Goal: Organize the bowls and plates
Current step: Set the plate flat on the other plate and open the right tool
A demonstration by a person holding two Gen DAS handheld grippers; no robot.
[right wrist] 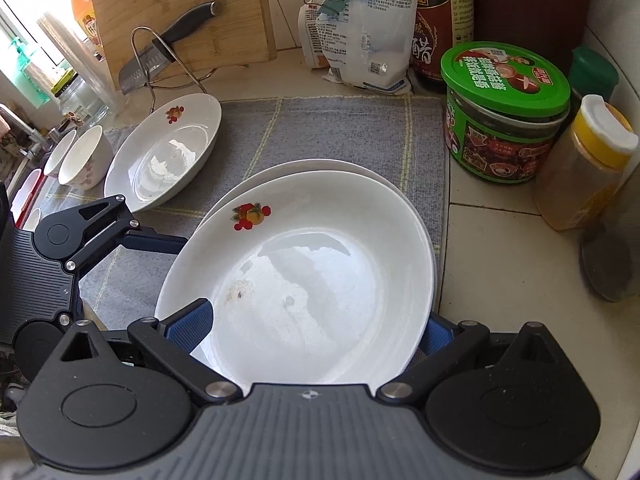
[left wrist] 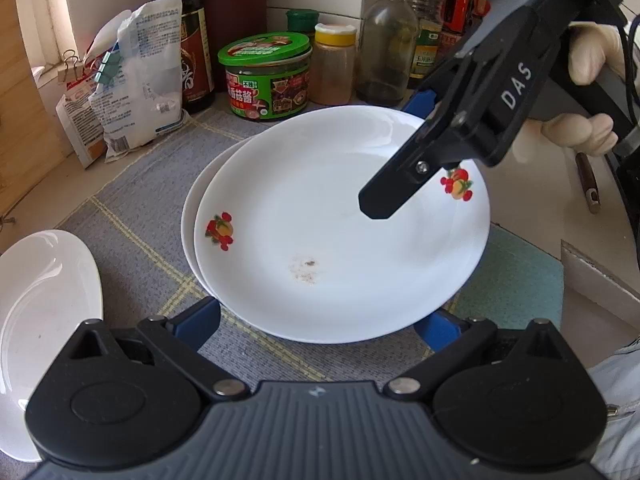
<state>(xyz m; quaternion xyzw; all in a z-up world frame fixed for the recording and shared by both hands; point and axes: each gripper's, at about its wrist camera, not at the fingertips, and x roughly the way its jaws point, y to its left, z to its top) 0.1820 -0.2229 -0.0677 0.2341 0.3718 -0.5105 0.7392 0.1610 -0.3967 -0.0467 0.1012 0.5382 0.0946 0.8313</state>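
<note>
A white plate with fruit prints lies on a second white plate on the grey mat. My left gripper is open, its blue fingers at the near rim of the stack. My right gripper is open around the plate's rim; in the left wrist view its finger hangs over the plate. A third plate lies to the left on the mat, also in the left wrist view. Two small bowls stand beyond it.
Bottles, a green-lidded jar, a spice jar and a clipped bag line the back wall. A cutting board and a knife on a rack stand at the back left. A teal cloth lies right of the stack.
</note>
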